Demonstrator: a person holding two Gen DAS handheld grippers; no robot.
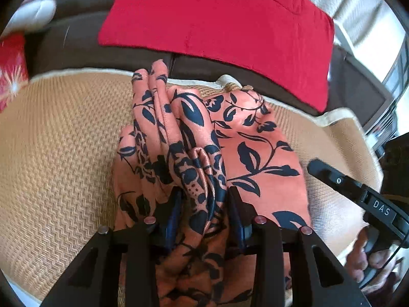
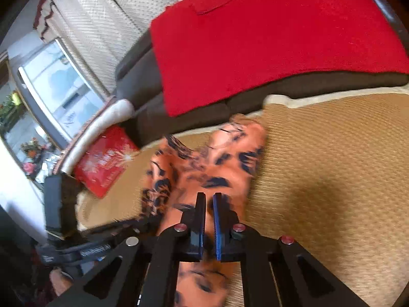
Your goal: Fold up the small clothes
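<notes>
A small salmon-orange garment with a dark blue leaf print (image 1: 230, 133) lies bunched on a tan woven mat (image 1: 64, 153). My left gripper (image 1: 204, 197) is shut on a thick gathered fold of it, which rises between the two fingers. In the right wrist view the same garment (image 2: 219, 168) is blurred by motion. My right gripper (image 2: 209, 199) hovers over its near part with the jaws almost together and only a thin gap; no cloth shows between them. The right gripper's body also shows in the left wrist view (image 1: 358, 194), to the right of the garment.
A red cloth (image 1: 217, 18) drapes over the dark brown sofa back (image 1: 76, 46) behind the mat. A red patterned cushion (image 2: 102, 163) sits at the mat's end. Curtains and a window (image 2: 64, 84) are beyond. The mat (image 2: 332, 166) stretches out to the right.
</notes>
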